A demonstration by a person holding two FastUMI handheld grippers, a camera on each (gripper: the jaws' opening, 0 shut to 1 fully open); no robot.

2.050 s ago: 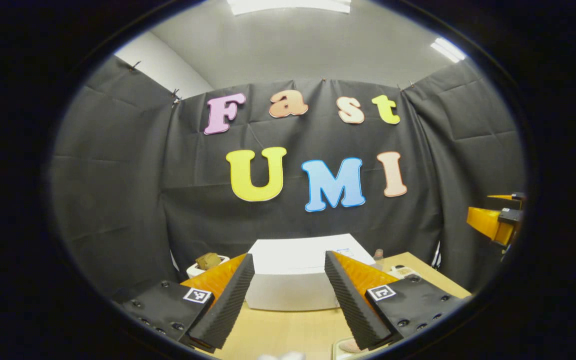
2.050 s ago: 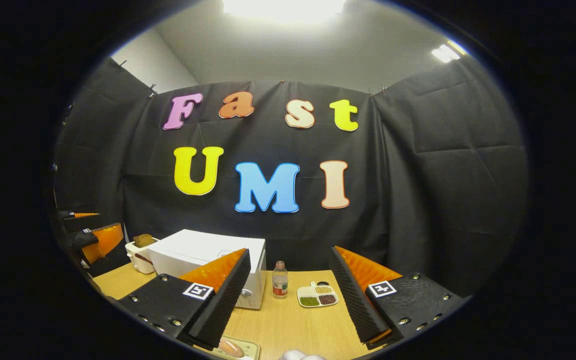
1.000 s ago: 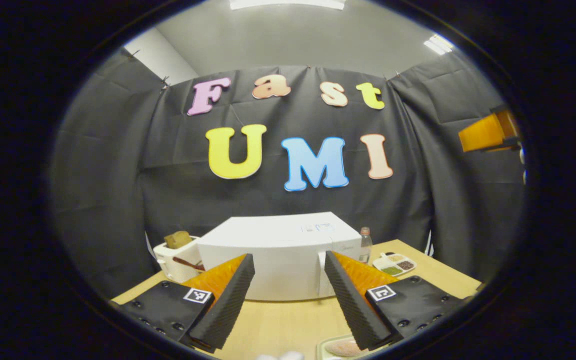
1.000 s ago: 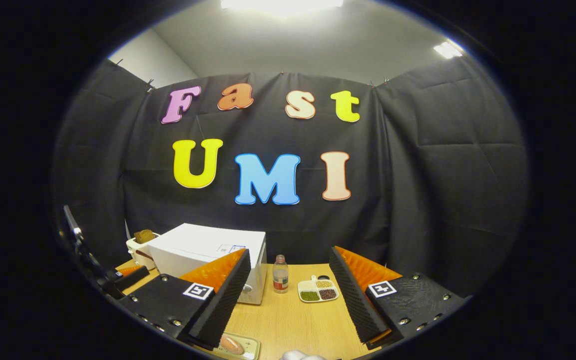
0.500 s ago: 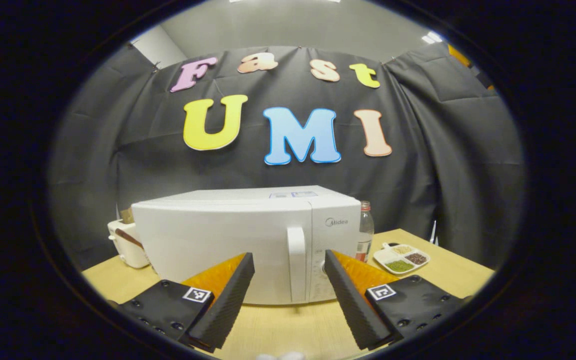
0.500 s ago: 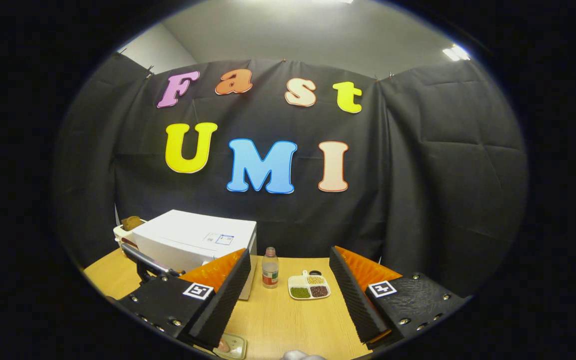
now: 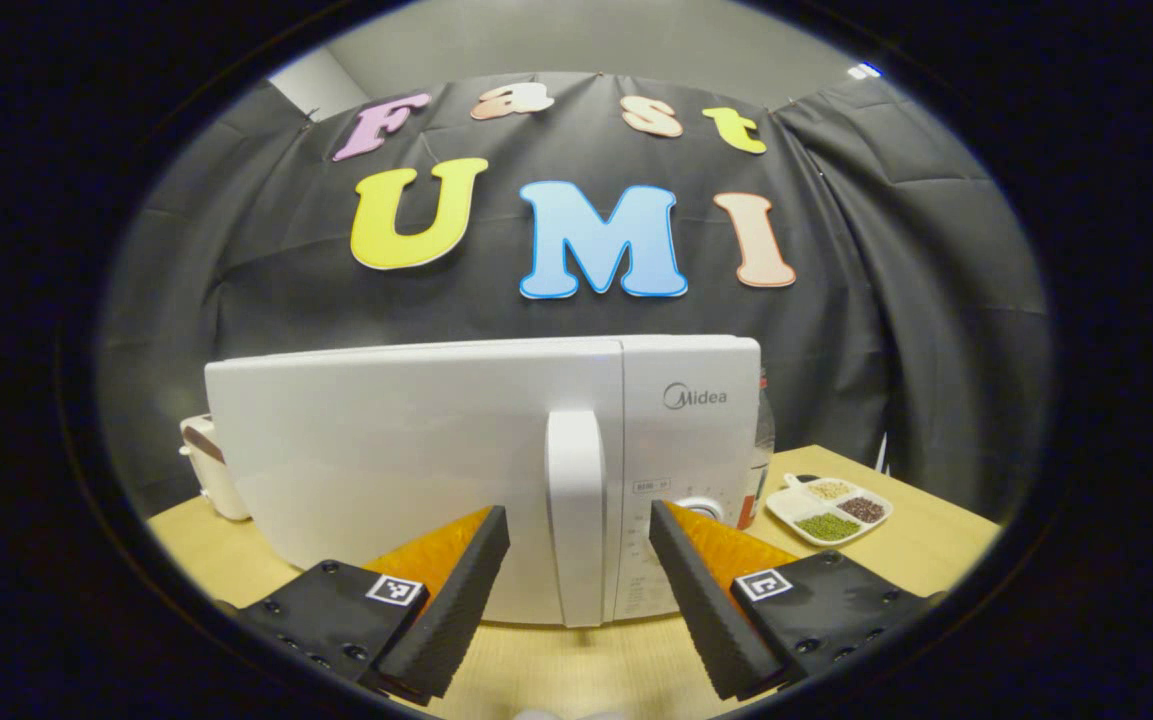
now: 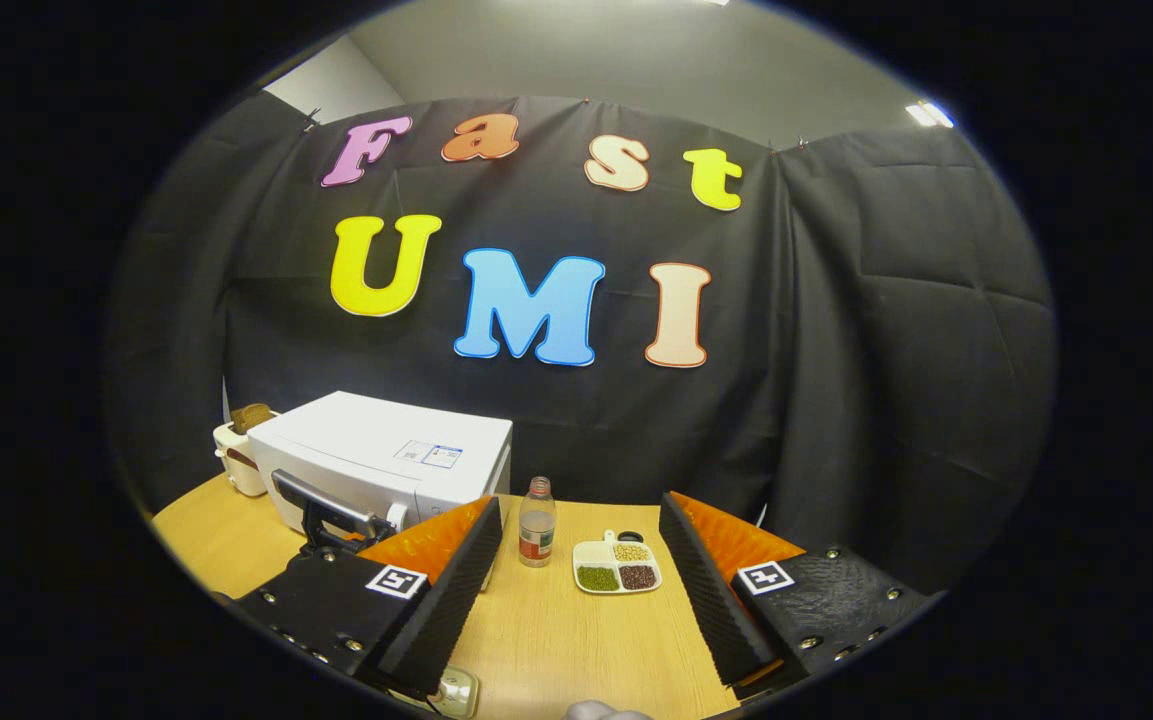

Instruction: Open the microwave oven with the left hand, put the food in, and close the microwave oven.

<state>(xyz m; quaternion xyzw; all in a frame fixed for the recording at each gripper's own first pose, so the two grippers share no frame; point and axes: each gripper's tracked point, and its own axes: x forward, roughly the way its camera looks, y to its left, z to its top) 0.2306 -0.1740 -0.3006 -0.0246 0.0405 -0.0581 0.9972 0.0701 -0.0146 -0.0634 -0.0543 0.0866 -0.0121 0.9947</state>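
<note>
Left gripper [image 7: 576, 580] is spread wide in front of the white microwave oven [image 7: 416, 450], its 2 fingers flanking the upright door handle [image 7: 576, 510] without touching it; the door is closed. Right gripper [image 8: 576, 590] also stands open and holds nothing above the wooden worktop [image 8: 576, 640]. In the right gripper view the microwave oven sits at the left, with a small bottle [image 8: 536, 535] and a 3-part dish of beans [image 8: 618, 572] just beside it (the dish farther right). A toaster [image 8: 241, 455] stands behind the oven's far side.
</note>
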